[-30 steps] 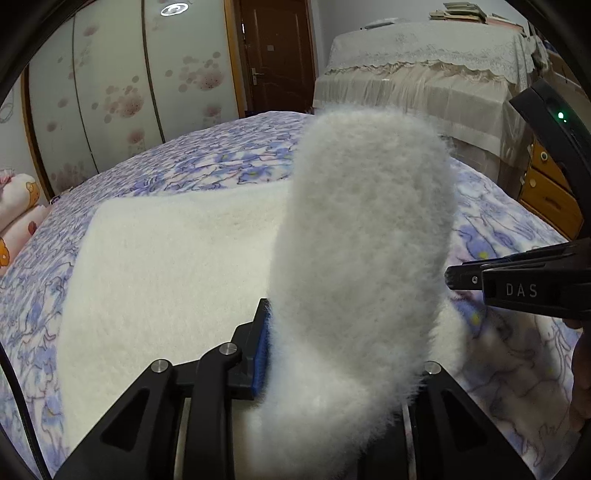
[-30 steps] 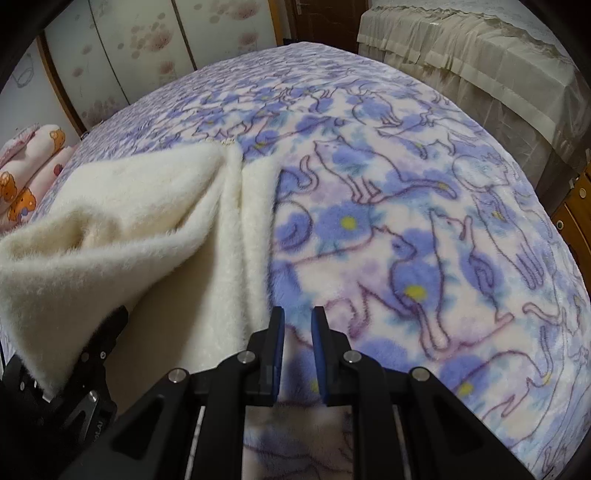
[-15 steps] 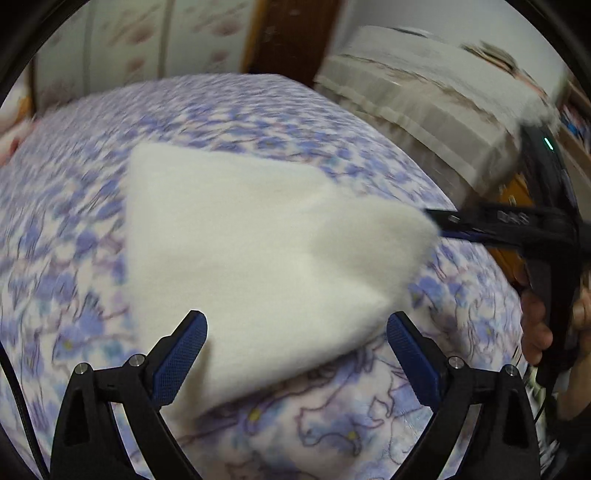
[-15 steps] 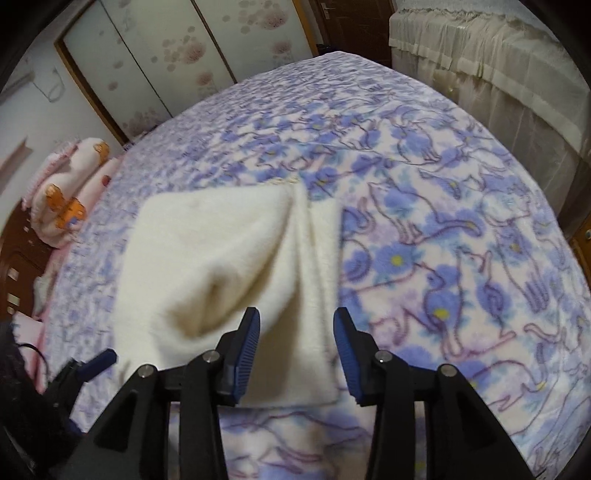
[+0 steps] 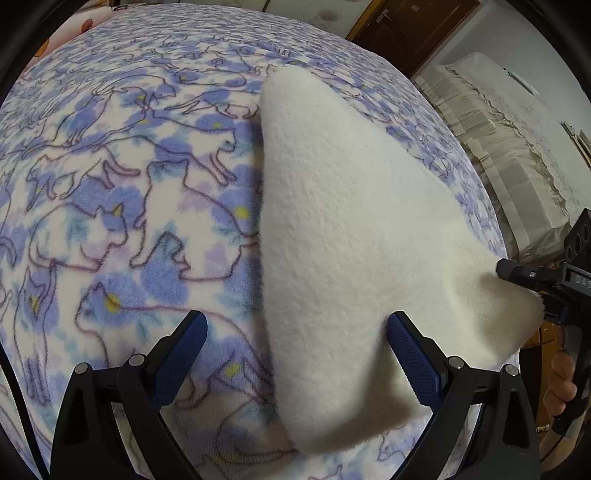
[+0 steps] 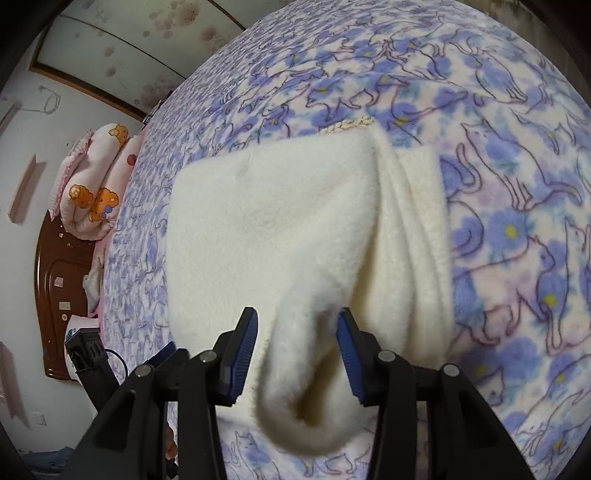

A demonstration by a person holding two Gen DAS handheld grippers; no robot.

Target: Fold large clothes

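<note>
A cream-white fleece garment (image 5: 343,221) lies folded on the bed's purple cat-print blanket (image 5: 129,206). My left gripper (image 5: 295,321) stands wide open above the garment's near left edge. Its left finger is over bare blanket, its right finger over fleece, and neither pad presses on anything. In the right wrist view the garment (image 6: 277,221) shows a raised, rolled fold at its near end. My right gripper (image 6: 297,314) straddles that fold with its jaws partly apart. A gap shows beside the left pad. The right gripper's fingers (image 5: 517,273) also show at the garment's raised corner.
A person's hand (image 5: 561,384) holds the right gripper at the bed's right edge. Furniture under a lace cloth (image 5: 509,147) and a brown door (image 5: 406,29) stand beyond the bed. Pink bear-print bedding (image 6: 96,192) and a brown headboard (image 6: 62,280) sit at the far end.
My left gripper let go of the upright white fold, opened wide and swung left; the fold now lies flat. My right gripper went from shut over blanket to apart around the garment's near fold.
</note>
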